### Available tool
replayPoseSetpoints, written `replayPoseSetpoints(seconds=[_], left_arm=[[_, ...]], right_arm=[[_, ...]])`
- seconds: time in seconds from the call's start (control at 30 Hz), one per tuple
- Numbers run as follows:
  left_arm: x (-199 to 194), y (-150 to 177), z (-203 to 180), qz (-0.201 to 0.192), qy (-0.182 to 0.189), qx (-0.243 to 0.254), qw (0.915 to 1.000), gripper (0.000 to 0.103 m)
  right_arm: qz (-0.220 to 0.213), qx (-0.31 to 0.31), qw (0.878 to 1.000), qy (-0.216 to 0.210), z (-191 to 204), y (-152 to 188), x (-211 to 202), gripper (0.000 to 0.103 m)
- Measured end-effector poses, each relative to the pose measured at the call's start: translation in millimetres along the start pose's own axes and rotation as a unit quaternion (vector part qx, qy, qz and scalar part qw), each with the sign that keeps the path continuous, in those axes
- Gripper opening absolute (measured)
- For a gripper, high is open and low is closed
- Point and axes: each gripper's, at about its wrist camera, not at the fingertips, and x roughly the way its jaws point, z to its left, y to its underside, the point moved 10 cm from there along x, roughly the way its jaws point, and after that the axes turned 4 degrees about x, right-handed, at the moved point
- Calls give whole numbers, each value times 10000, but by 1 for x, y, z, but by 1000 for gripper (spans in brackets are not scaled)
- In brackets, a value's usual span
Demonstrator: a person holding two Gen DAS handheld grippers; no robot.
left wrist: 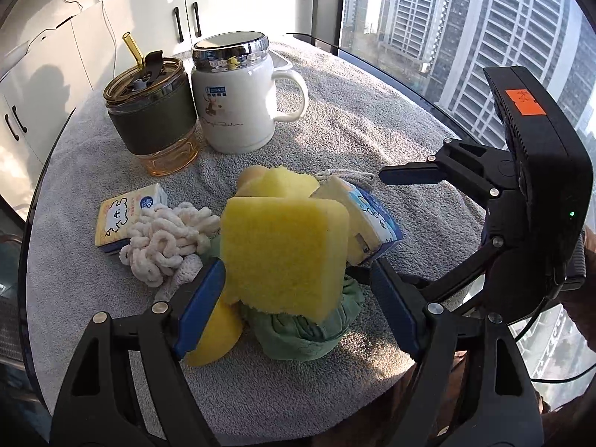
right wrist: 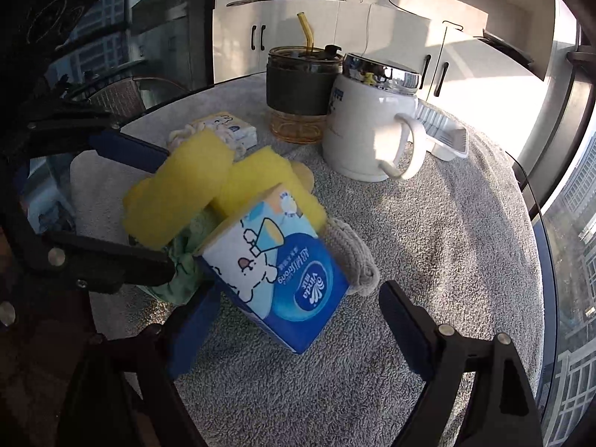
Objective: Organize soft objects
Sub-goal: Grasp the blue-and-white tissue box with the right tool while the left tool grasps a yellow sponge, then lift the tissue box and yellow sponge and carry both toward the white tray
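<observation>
A pile of soft things lies on the grey towel-covered round table [left wrist: 335,119]. A yellow sponge [left wrist: 283,257] tilts on top of a green cloth [left wrist: 309,331], between the wide-open fingers of my left gripper [left wrist: 298,309], touching the left pad. A second yellow sponge [left wrist: 287,182] lies behind it. A blue tissue pack [right wrist: 275,279] leans on the pile, between the open fingers of my right gripper [right wrist: 298,327]. A cream chenille cloth [left wrist: 167,238] and a second tissue pack [left wrist: 126,212] lie to the left.
A glass tumbler with a green sleeve and straw [left wrist: 152,111] and a white lidded mug [left wrist: 242,93] stand at the back. A white tray [right wrist: 443,134] lies behind the mug. A knitted grey cloth [right wrist: 350,253] lies beside the blue pack. Window glass borders the table.
</observation>
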Motion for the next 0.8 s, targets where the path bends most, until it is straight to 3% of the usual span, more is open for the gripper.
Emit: replayPoseSetpoints(seconds=[0.13,0.17,0.2,0.3,0.37,0.47,0.7,0.8], left_arm=[[4,0,6,-10,-26,-155,9999,78],[5,1,8,-23,-19,-211,9998,71],[5,2,11,-23,-35,-273,9996,59],[5,4,22,-62,86,-599,9981,44],[2,5,30,-130,277,-876,9957,37],[-2,6,39,-266,477,-1210,9912,29],[-16,5,43,-526,526,-1326,9884,27],[-13,5,46,-459,521,-1390,9878,30]], right_arm=[[-98,-20,9999,97,-2,-4,8,71],[-146,-11,9998,97,-3,-4,8,61],[-171,35,9998,77,-5,-5,7,59],[-233,247,9994,31,-10,-5,5,53],[-247,313,9992,72,-13,-5,4,47],[-225,506,9984,113,-16,-4,1,27],[-194,904,9955,211,-28,3,-4,26],[-292,978,9945,239,-33,1,-10,27]])
